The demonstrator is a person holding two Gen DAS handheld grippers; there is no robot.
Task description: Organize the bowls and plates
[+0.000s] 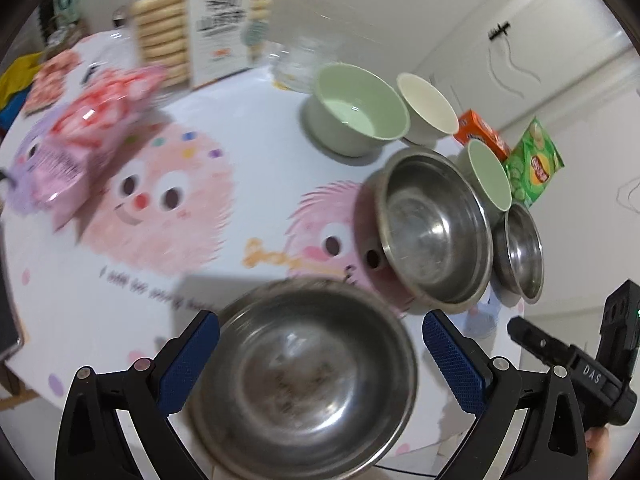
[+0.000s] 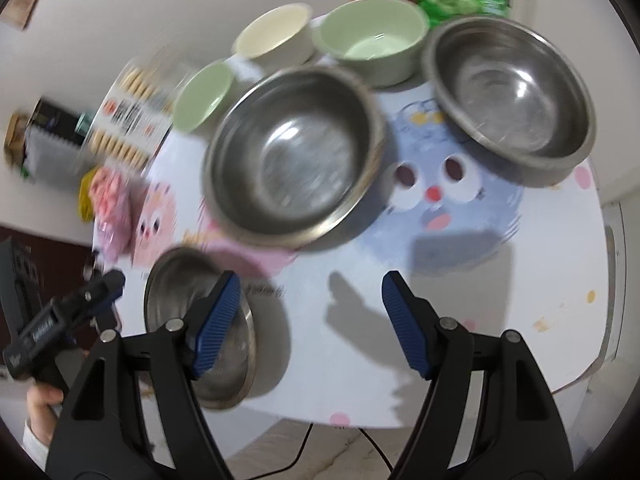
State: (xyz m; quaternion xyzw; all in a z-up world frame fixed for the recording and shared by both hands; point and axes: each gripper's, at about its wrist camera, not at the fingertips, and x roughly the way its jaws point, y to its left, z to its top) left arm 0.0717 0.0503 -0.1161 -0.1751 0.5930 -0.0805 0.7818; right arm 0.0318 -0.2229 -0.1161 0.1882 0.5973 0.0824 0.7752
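On the cartoon-print table (image 1: pixel 260 152) stand several bowls. My left gripper (image 1: pixel 320 320) is open wide above a steel bowl (image 1: pixel 304 380) at the near edge, and its blue pads (image 1: pixel 192 360) stand clear of the rim. Beyond are a large steel bowl (image 1: pixel 432 232), a small steel bowl (image 1: pixel 520 252), a green bowl (image 1: pixel 360 108), a cream bowl (image 1: pixel 428 108) and a small green bowl (image 1: pixel 488 176). My right gripper (image 2: pixel 311 280) is open over bare table (image 2: pixel 360 340), with nothing between its fingers. Its left finger (image 2: pixel 218 320) partly hides a steel bowl (image 2: pixel 200 340). Two more steel bowls (image 2: pixel 296 156) (image 2: pixel 512 92) sit ahead.
A pink snack bag (image 1: pixel 84 148) and a biscuit box (image 1: pixel 200 24) lie at the far left. A green chip bag (image 1: pixel 536 160) and an orange box (image 1: pixel 480 132) sit behind the bowls. The table edge is close below both grippers. A hand (image 2: pixel 40 400) holds the left gripper.
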